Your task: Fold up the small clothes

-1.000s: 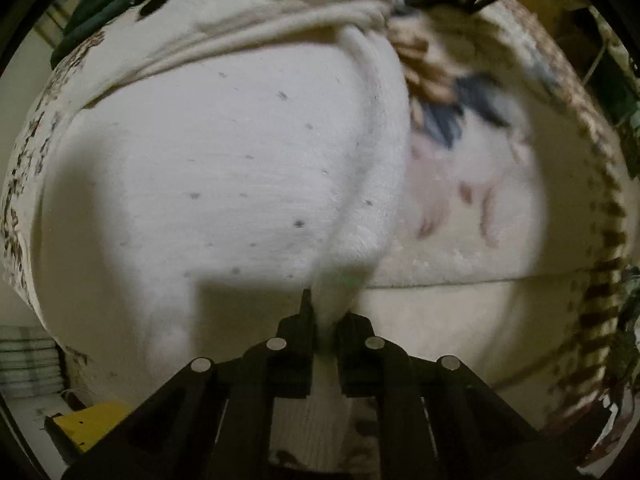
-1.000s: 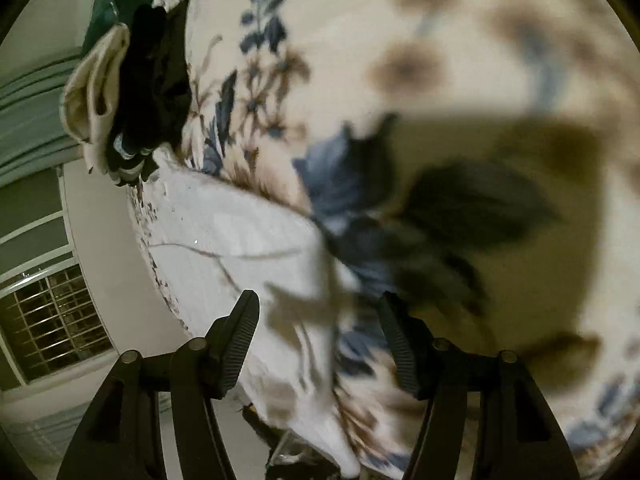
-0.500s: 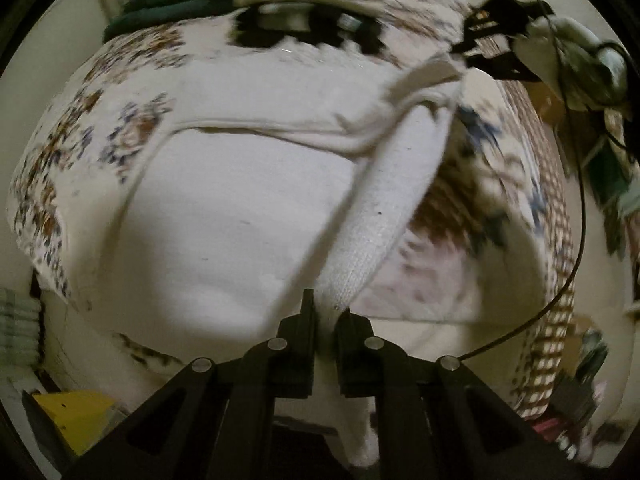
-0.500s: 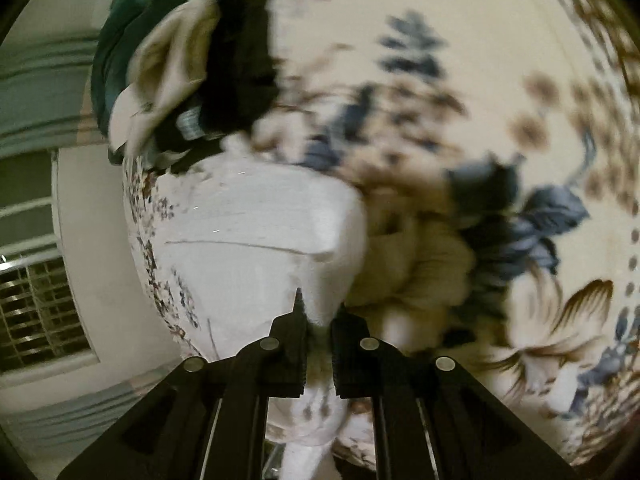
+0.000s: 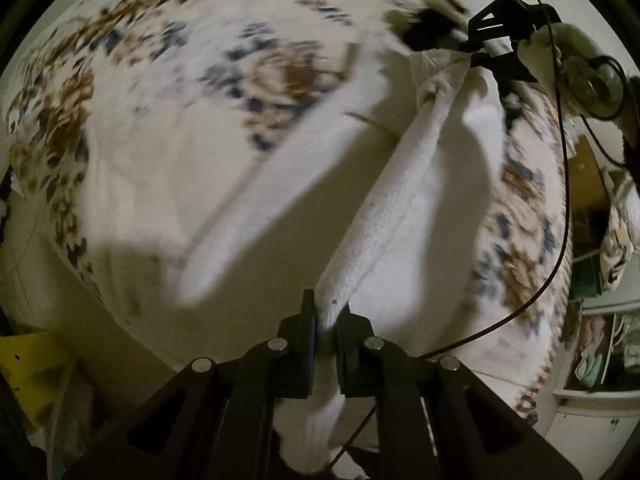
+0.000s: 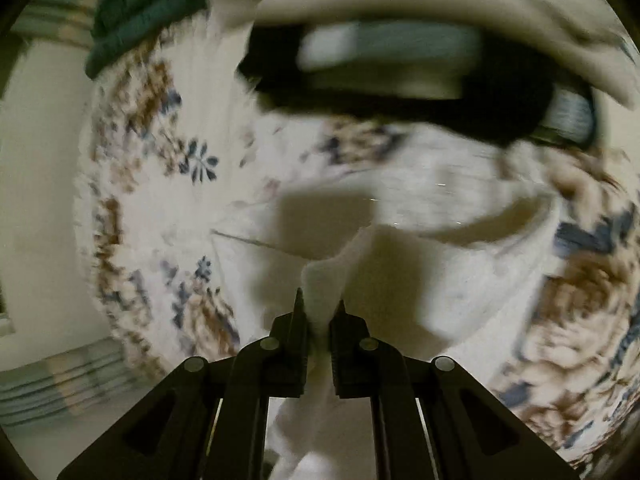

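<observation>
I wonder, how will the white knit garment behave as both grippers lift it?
Probably floppy: the white knit garment sags into a rope between the left gripper and right gripper. Likely light and grippy, given its thin, textured knit.

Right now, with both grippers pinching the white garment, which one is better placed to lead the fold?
Probably neither alone. The left gripper and right gripper each clamp an end of the white garment, stretched between them above the floral bedspread.

This is a home bedroom. A bed covered by a floral bedspread (image 5: pixel 280 80) in brown and blue fills both views, with a dark green blanket (image 6: pixel 140 4) bunched at its far end and open shelves of folded clothes (image 5: pixel 600 356) beside it.
</observation>
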`<state>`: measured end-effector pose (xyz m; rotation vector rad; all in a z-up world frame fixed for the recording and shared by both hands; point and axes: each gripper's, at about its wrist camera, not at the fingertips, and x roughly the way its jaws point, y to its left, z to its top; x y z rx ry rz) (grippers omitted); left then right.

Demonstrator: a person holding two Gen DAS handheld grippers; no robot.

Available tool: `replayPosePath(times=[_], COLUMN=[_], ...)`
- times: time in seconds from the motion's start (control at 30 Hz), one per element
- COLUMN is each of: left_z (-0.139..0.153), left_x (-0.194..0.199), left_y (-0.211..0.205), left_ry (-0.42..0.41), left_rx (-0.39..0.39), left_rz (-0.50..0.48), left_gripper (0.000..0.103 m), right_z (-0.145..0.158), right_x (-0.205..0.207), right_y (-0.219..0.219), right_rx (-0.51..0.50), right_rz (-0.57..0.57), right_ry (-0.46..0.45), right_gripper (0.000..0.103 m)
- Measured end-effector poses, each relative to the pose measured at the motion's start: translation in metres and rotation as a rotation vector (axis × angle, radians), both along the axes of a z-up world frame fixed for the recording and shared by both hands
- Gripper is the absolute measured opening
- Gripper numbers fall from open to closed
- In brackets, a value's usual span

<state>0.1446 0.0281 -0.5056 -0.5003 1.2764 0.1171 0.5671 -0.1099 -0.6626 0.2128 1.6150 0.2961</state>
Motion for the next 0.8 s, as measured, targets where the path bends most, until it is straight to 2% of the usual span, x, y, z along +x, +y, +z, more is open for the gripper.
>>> replayPosePath(times=[0.17,0.23,0.27,0.3,0.33,0.37,0.4,0.43,0.53,0.6,0.7,0.8], left_z=[-0.049,-0.073,-0.086,-0.096,-0.107,-0.113,-0.113,-0.110,-0.095,-0.081,-0.056,-0.034], left_x=[0.003,0.003,0.001,0.000,-0.004,-0.010,-0.014,-0.020,-0.025,-0.017,0.019,0.085], left_y=[0.059,0.075,0.082,0.087,0.094,0.099,0.103,0.107,0.111,0.112,0.107,0.091], left_ry=[0.042,0.075,0.106,0.141,0.180,0.193,0.195,0.188,0.174,0.153,0.077,-0.029], left_rx=[-0.065,-0.139,-0.150,-0.141,-0.155,-0.179,-0.187,-0.191,-0.173,-0.174,-0.180,-0.195], left_rz=[0.026,0.044,0.053,0.058,0.063,0.075,0.086,0.095,0.085,0.079,0.065,0.017], left_gripper=[0.008,0.013,0.013,0.012,0.013,0.016,0.024,0.027,0.032,0.043,0.052,0.056], right_z=[-0.045,-0.058,-0.059,-0.058,-0.056,-0.053,-0.047,-0.041,-0.015,-0.003,-0.002,-0.018], right_x=[0.009,0.011,0.012,0.012,0.010,0.009,0.004,0.000,-0.019,-0.035,-0.052,-0.058], right_y=[0.076,0.088,0.090,0.088,0.084,0.081,0.071,0.060,0.018,-0.016,-0.073,-0.120], right_rx=[-0.106,-0.110,-0.115,-0.098,-0.059,-0.017,0.024,0.048,0.105,0.119,0.119,0.101], right_rz=[0.042,0.054,0.055,0.050,0.043,0.037,0.026,0.016,-0.007,-0.038,-0.097,-0.173], right_ry=[0.011,0.043,0.042,0.042,0.055,0.070,0.083,0.081,0.046,0.021,0.006,0.001], right_gripper=[0.009,0.011,0.013,0.019,0.032,0.039,0.050,0.060,0.067,0.074,0.075,0.076])
